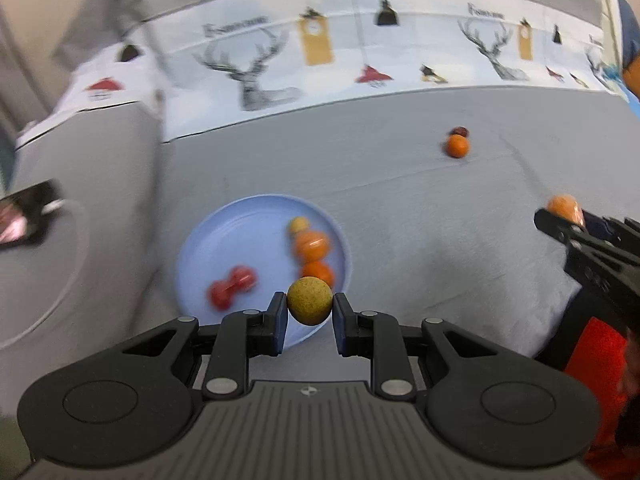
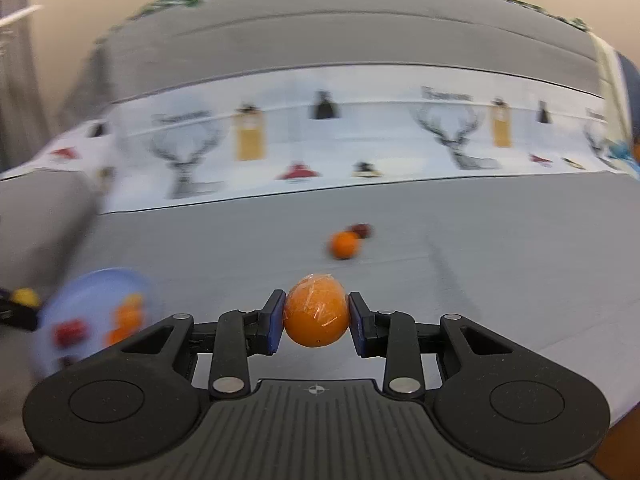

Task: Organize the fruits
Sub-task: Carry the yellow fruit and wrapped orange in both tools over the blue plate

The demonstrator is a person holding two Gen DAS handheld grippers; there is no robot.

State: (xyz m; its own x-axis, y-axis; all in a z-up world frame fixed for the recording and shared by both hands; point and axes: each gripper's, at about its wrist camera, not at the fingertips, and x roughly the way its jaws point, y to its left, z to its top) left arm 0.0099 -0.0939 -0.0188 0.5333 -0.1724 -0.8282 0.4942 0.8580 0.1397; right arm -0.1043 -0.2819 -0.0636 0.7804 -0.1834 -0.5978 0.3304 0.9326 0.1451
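My left gripper (image 1: 310,306) is shut on a small yellow speckled fruit (image 1: 309,300), held above the near edge of a light blue plate (image 1: 224,232). The plate holds two oranges (image 1: 312,246), a small yellow fruit (image 1: 299,225) and two red fruits (image 1: 232,287). My right gripper (image 2: 315,316) is shut on a plastic-wrapped orange (image 2: 315,312) above the grey cloth; it also shows at the right of the left wrist view (image 1: 560,216). A loose orange (image 1: 457,146) and a dark red fruit (image 1: 460,131) lie on the cloth further back.
A grey cloth (image 1: 400,200) covers the surface. A white cloth with deer prints (image 1: 280,68) runs along the back. A grey box-like object (image 1: 80,208) stands left of the plate. The plate shows blurred at the left of the right wrist view (image 2: 92,292).
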